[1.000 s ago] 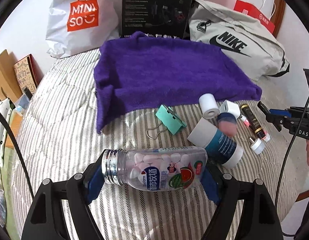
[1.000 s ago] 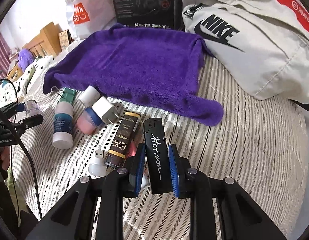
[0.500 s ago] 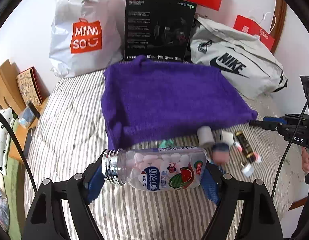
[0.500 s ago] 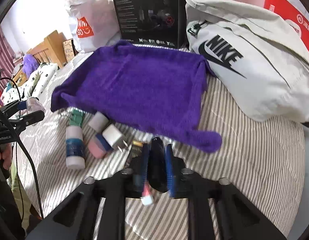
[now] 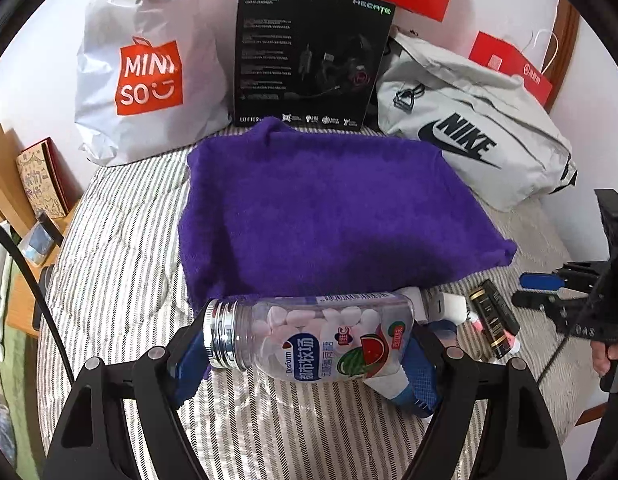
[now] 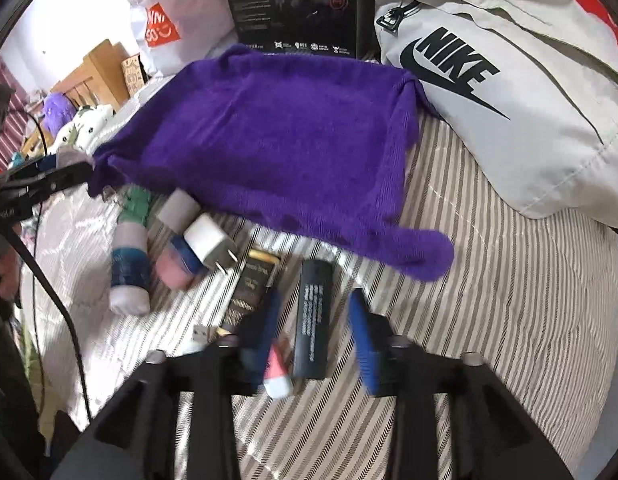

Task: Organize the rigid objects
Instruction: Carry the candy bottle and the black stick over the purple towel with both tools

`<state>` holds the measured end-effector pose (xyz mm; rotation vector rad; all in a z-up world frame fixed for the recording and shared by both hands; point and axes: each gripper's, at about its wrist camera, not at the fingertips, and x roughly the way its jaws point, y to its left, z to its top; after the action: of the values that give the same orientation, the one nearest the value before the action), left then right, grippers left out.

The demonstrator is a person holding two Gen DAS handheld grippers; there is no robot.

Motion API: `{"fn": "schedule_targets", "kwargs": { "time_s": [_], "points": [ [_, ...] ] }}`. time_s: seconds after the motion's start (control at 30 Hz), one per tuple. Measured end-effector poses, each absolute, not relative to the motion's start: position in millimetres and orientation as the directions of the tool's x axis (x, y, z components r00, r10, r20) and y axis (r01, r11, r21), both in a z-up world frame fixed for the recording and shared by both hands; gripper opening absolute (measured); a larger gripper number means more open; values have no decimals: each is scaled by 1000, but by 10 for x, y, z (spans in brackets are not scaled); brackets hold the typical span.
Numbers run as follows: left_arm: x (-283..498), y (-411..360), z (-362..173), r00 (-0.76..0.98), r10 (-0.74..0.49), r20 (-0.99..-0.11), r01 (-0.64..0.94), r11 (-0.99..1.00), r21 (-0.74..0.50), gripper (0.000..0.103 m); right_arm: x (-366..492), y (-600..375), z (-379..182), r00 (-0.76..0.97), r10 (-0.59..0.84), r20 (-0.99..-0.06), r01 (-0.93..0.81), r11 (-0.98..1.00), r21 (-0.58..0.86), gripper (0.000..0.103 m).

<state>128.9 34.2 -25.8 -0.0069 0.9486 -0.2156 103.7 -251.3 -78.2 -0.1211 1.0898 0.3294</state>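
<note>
Since a sec ago we've lifted the candy bottle [image 5: 309,340], clamped sideways in our left gripper [image 5: 305,354], toward the purple towel [image 5: 329,208]. Our right gripper [image 6: 315,332] has spread wide w/ nothing held; the black lighter [image 6: 312,316] it gripped now lies loose on the striped bed [image 6: 509,300] between its pads. Lighter probably needs re-grabbing, bottle's nearly placed.

**Two low wrist views, both facing the purple towel**

Left wrist camera sits close above the striped bed [image 5: 121,264], looking forward along its fingers toward the far wall, purple towel [image 5: 329,216] dead centre. Right wrist camera looks from the bed's right side, angled left and slightly nearer the cover, the Nike bag [image 6: 509,92] looming large. Both share the towel, the black box [image 5: 309,52], the Miniso bag [image 5: 149,72] and the clutter at the towel's near edge.
</note>
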Motion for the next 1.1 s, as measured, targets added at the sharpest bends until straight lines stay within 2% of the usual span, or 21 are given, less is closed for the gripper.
{"fn": "schedule_targets", "kwargs": {
  "time_s": [0.17,0.23,0.3,0.33,0.37,0.73,1.1],
  "points": [
    [1282,329,-302,552,-184,-813,179,979,-100,81,1036,-2422,-990,391,178,-903,-339,940,39,41],
    [1273,348,-304,550,-180,-815,175,980,-99,81,1015,-2371,-1036,410,131,-903,-348,937,-22,38],
    [1264,376,-300,551,-174,-816,169,981,-95,81,988,-2324,-1101,412,82,-907,-363,928,-81,32],
    [1261,387,-297,551,-172,-817,166,982,-95,81,967,-2315,-1101,418,95,-904,-372,925,-75,25],
    [1260,398,-294,552,-170,-817,163,982,-95,81,957,-2311,-1102,418,105,-903,-373,925,-65,22],
    [1288,350,-298,544,-192,-817,175,978,-113,81,1010,-2483,-927,420,151,-895,-330,944,4,22],
    [1473,308,-192,553,-199,-809,180,977,-117,81,1185,-2496,-598,458,171,-872,-330,944,11,22]
  ]
}}
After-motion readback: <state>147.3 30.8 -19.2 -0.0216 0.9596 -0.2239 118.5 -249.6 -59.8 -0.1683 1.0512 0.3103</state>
